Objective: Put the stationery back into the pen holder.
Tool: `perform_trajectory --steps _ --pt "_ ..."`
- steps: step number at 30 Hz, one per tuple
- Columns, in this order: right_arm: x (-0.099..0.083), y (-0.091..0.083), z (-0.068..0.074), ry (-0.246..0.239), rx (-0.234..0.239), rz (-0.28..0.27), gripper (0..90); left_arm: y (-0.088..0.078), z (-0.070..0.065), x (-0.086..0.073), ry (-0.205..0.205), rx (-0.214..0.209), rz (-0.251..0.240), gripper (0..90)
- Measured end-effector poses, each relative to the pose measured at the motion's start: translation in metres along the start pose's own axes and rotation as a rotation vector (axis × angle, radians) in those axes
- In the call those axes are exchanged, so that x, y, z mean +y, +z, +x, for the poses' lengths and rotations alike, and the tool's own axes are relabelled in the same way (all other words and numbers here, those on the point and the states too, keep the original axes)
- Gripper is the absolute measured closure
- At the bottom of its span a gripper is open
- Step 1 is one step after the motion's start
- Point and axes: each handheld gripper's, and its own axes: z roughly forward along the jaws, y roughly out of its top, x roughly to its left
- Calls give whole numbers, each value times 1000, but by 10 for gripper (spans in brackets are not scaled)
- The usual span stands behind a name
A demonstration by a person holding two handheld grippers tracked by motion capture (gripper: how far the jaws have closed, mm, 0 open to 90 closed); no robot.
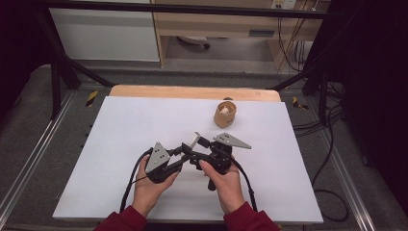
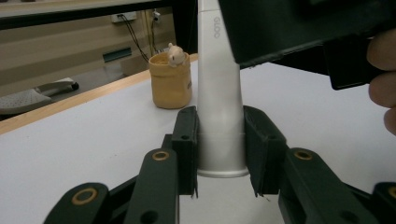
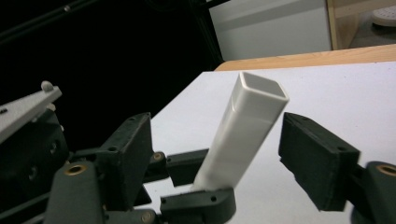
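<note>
White tube (image 2: 219, 93) top cut off by the frame edge; small figure (image 2: 175, 54) in pot (image 2: 171, 84) blurred.

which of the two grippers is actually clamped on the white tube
The left gripper: its pads press both sides of the white tube. The right gripper stands open around the tube's open end.

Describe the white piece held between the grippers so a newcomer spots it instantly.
On the white table, near its front edge, the left gripper is shut on a white tube. It is slim and pale with a hollow, squarish open end, unlike the squat tan pouch standing farther back.
</note>
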Motion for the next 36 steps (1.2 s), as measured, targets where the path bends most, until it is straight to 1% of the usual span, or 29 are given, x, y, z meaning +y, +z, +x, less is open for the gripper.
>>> perform_trajectory --steps 6,7,12,22,23,27,31,34,36 --pt "4 1 -7 44 1 -16 396 0 -2 0 4 -5 -5 675" --pt "4 1 -8 41 -1 -19 415 0 -2 0 3 -6 -5 675" --pt "5 1 -10 58 6 -25 498 0 -2 0 3 -3 -10 675" --pt "4 3 -12 73 28 -29 576 0 -2 0 1 -3 -13 675" --pt "4 3 -12 79 27 -28 584 0 -1 0 1 -3 -12 675" --pt "4 3 -13 78 27 -33 616 0 -1 0 1 -1 -12 675" --pt "4 2 -14 80 28 -37 674 0 -1 0 -1 -1 -15 675" --pt "3 2 -16 95 35 -38 685 1 -2 -1 -1 0 -13 675" --pt "3 2 -16 96 36 -32 692 2 -2 -2 -2 2 -10 674"
